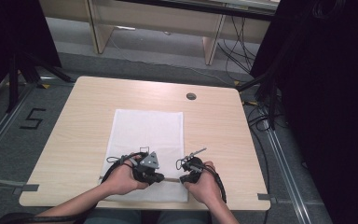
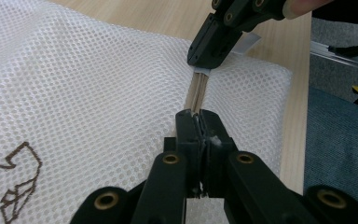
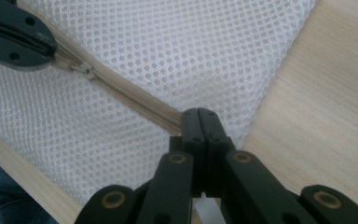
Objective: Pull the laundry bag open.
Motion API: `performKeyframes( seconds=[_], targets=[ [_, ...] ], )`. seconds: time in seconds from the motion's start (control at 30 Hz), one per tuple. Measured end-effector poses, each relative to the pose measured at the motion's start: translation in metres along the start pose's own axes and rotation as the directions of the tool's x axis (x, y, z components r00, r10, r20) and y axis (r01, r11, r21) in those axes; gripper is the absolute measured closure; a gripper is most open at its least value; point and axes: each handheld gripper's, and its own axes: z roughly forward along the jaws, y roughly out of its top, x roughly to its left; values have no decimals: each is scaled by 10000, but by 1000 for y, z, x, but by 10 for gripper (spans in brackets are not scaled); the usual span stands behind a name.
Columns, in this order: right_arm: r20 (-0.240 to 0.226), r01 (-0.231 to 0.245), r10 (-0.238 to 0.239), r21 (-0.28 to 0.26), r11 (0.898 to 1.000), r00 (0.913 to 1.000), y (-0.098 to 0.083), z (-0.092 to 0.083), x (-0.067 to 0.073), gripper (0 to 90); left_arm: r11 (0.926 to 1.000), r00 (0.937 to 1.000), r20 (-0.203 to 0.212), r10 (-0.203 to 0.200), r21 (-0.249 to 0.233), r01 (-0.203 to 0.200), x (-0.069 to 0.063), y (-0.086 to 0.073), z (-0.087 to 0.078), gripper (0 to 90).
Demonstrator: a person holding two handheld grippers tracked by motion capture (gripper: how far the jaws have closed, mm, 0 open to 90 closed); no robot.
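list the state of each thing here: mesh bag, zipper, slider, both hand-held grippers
white mesh laundry bag: lying flat on the table, near edge towards the person
zipper: closed along the stretch between the two hand-held grippers
zipper slider: just beside the left jaws, pull tab free
left hand-held gripper: shut on the zipper tape
right hand-held gripper: shut on the zipper end, by the bag's corner
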Motion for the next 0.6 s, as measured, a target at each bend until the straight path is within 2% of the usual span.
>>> performKeyframes(
  seconds=[0.03,0.07,0.13,0.2,0.27,0.33,0.4,0.43,0.53,0.57,0.6],
  targets=[
    [11,17,-17,-9,10000,10000,0,0,0,900,9999,9999,13,117,-29,-117,1,0,-1,874],
    [11,14,-14,-4,10000,10000,0,0,0,900,9998,9998,6,-181,-83,181,0,-1,-1,874],
    [5,-1,1,1,10000,10000,0,0,0,900,10000,10000,38,-4,-93,5,1,-1,-2,873],
    [14,13,-13,-8,10000,10000,0,0,0,900,9997,9998,4,-221,-122,221,1,-2,-3,873],
    [9,13,-13,-10,10000,10000,0,0,0,900,9999,10000,-15,-46,-95,46,2,-3,-4,873],
    [4,6,-6,-8,10000,10000,0,0,0,900,9996,9997,-20,-239,-151,239,1,-4,-5,874],
    [5,3,-3,-7,10000,10000,0,0,0,900,9999,10000,-4,-70,-116,70,3,-5,-6,874],
    [5,-1,1,-3,10000,10000,0,0,0,900,9995,9996,6,-267,-140,267,2,-5,-6,873],
    [0,71,-71,-47,10000,10000,0,0,-1,900,9999,9999,-33,-111,-64,111,4,-6,-8,873],
    [6,38,-38,-31,10000,10000,0,0,0,900,9994,9996,-12,-293,-162,293,3,-7,-8,873],
    [5,45,-45,-31,10000,10000,0,0,-1,900,9997,9997,-85,-221,-94,220,3,-7,-8,873]
  ],
)
